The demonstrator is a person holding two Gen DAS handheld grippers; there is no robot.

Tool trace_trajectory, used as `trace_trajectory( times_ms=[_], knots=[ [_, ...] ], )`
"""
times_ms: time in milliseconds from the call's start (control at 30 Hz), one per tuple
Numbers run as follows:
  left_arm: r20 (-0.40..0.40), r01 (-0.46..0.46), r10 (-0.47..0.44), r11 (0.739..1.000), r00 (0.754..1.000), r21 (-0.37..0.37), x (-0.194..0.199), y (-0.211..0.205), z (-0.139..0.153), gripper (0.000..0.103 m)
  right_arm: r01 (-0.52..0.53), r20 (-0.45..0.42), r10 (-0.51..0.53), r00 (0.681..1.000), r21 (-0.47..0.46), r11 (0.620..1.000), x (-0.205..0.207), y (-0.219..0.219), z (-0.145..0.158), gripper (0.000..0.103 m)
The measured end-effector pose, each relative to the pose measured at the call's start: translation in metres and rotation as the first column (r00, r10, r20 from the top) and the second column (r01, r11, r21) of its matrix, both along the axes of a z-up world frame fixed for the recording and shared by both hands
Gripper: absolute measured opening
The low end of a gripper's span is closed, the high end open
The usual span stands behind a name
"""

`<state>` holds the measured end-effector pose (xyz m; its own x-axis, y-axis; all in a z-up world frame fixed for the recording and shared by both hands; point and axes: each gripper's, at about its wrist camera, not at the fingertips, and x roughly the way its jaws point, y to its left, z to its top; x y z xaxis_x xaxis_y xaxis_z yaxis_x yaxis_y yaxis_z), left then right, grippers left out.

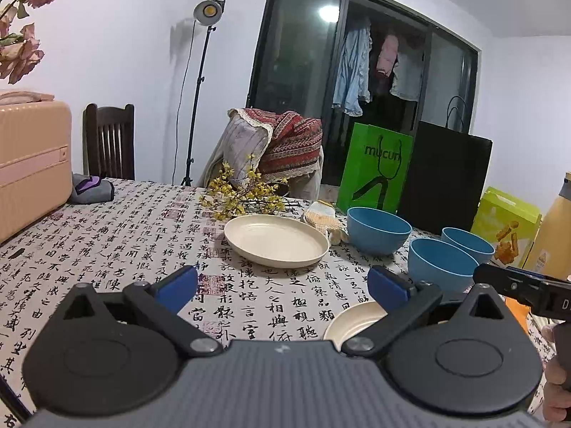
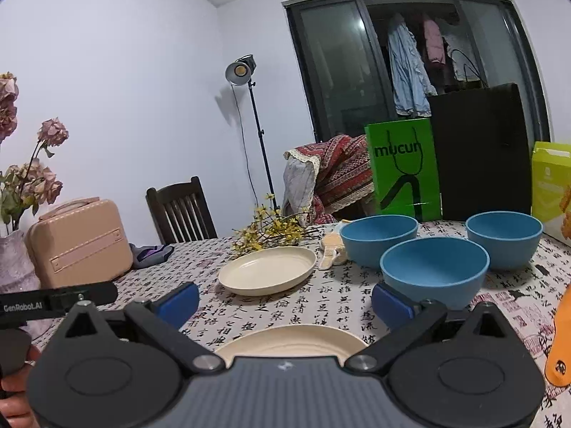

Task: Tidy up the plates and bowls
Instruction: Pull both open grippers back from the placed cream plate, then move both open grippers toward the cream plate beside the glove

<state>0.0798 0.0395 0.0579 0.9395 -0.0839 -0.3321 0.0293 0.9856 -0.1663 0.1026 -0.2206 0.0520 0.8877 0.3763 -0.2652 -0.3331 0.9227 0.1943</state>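
Approach step, as I judge it: my left gripper (image 1: 282, 281) and right gripper (image 2: 284, 297) both hover spread and empty. Near plate (image 2: 285, 340) lies just below my right; far plate (image 2: 267, 270) and three bowls (image 2: 433, 267) stand unstacked. Next: lower onto the near plate's rim.

Tablecloth (image 1: 117, 235) printed with black calligraphy; yellow flower sprigs (image 1: 242, 196) lying on it near far edge; knitted glove (image 1: 323, 219) just beside sprigs; pink suitcase (image 1: 32, 164) at left edge; grey-purple cloth (image 1: 91, 189) beside suitcase; dark wooden chair (image 1: 109, 141) behind table; studio lamp (image 1: 208, 10) on stand by wall; patterned blanket (image 1: 292, 142) over second chair; green bag (image 1: 374, 167) beside black bag (image 1: 446, 178); yellow-green box (image 1: 506, 224) at right; laundry (image 1: 351, 71) hanging behind dark glass; dried pink flowers (image 2: 32, 174) at left.
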Motion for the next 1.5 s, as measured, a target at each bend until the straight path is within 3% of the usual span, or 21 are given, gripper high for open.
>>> trace_trajectory(
  times_ms=[467, 833, 1133, 1500],
  knots=[
    [0.007, -0.023, 0.023, 1.0, 1.0, 0.008, 0.002, -0.006, 0.027, 0.103, -0.008, -0.043, 0.009, 0.999, 0.038, 0.999, 0.013, 0.002, 0.022, 0.103],
    [0.001, -0.075, 0.075, 0.997, 0.997, -0.015, 0.035, 0.009, 0.045, 0.103, -0.012, -0.049, 0.011, 0.999, -0.002, 1.0, 0.038, 0.02, 0.046, 0.103],
    [-0.058, -0.113, 0.112, 0.994, 0.992, 0.002, 0.066, 0.026, 0.04, 0.103, -0.016, -0.091, 0.012, 0.996, -0.038, 0.999, 0.082, 0.034, 0.05, 0.103],
    [-0.074, -0.122, 0.125, 0.992, 0.989, 0.037, 0.087, 0.035, 0.04, 0.103, -0.047, -0.119, 0.041, 0.992, -0.047, 0.998, 0.118, 0.05, 0.047, 0.103]
  ],
)
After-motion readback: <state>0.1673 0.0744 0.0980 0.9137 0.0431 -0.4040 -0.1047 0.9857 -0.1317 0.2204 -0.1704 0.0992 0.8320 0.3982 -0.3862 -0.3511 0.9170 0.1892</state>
